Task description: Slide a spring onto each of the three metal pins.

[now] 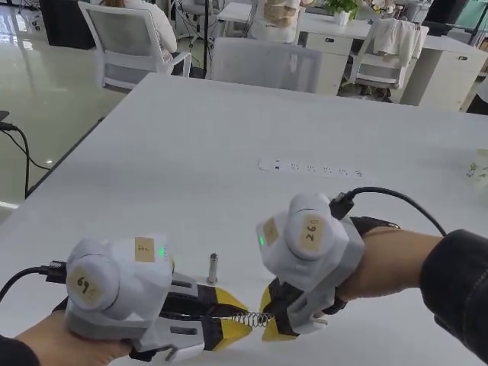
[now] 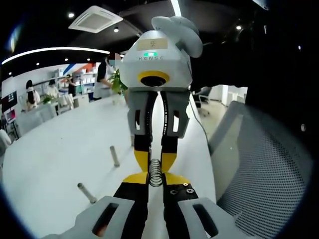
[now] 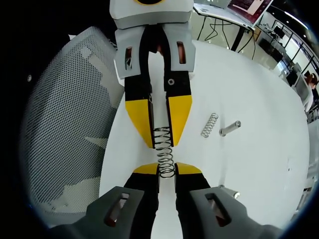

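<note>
Spring [image 3: 164,147] is held just above the bench [image 1: 229,137], spanning the two claws. Its long axis is level and runs left to right in the head view, pointing from one claw to the other. Left claw [image 2: 155,179] pinches one end, right claw [image 3: 167,170] the other. Second spring [image 3: 210,124] lies on the bench just beside a pin [image 3: 229,128].
</note>
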### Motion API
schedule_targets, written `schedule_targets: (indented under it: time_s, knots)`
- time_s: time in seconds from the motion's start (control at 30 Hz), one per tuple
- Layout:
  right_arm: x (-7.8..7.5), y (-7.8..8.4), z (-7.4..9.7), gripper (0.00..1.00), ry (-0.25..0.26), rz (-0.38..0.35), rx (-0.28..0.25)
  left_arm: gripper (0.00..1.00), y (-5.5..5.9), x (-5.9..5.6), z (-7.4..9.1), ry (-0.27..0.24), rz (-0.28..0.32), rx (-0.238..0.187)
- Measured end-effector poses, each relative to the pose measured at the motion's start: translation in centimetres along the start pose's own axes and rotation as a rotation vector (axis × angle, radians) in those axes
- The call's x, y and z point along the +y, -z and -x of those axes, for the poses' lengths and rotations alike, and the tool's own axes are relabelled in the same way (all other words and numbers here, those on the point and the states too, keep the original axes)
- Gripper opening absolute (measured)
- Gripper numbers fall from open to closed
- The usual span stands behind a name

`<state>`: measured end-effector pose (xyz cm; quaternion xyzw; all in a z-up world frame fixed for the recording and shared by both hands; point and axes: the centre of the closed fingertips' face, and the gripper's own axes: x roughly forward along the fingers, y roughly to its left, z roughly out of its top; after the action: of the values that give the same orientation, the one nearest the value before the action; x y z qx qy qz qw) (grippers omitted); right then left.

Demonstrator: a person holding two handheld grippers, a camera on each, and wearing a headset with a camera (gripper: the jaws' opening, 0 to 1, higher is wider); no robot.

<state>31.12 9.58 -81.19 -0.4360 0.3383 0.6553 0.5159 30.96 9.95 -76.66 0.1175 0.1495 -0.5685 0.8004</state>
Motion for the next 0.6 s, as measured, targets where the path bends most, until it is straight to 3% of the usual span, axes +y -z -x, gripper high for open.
schedule_targets:
  time_s: [0.6]
  knots:
    - [0.2,-1.0,1.5,0.08,0.019,0.004,-0.024,0.02,1.3,0.1,-0.3,0.0,0.007,0.04]
